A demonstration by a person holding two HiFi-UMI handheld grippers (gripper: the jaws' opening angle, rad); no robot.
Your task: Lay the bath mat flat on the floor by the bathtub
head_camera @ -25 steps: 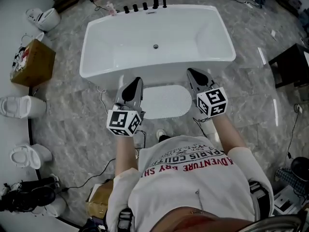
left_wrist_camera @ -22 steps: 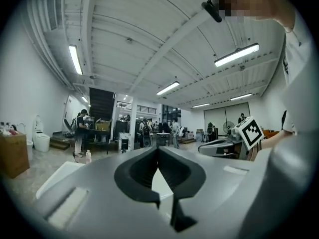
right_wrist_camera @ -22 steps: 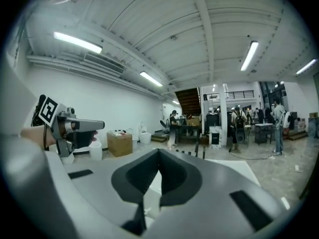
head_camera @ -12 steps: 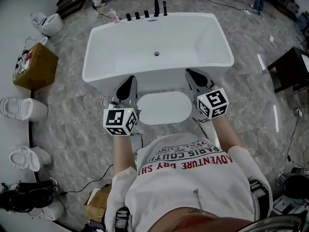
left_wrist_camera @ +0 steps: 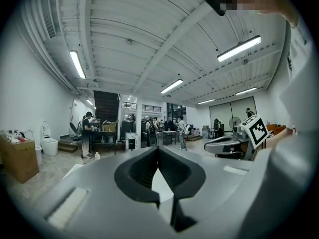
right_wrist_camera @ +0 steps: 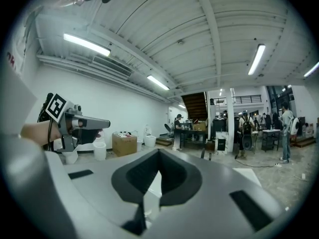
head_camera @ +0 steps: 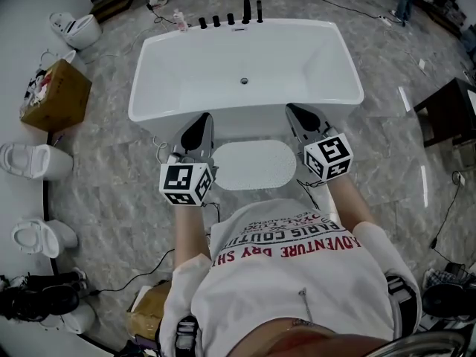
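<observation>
bath mat (head_camera: 253, 164) flat beside bathtub (head_camera: 245, 119) | left hand-held gripper (head_camera: 202, 122), right hand-held gripper (head_camera: 297, 114): pressed together, empty (held above floor) | risk: stepping foot rucks mat

Bath mat (head_camera: 251, 166): pale, rounded-rectangle outline, fine dotted texture on top. Pose: flat, no folds or raised corners visible, long axis approx. parallel to the tub's near side. Location: on the grey marbled floor (head_camera: 119, 177), just beside the bathtub (head_camera: 245, 58) at the middle of its near long wall (whether mat edge touches tub base cannot be told).

Bathtub: white, freestanding, rect. w/ rounded corners, upright, interior bare. Drain (head_camera: 244, 81) at basin centre. Row of dark tap fittings (head_camera: 230, 17) along the far rim.
</observation>
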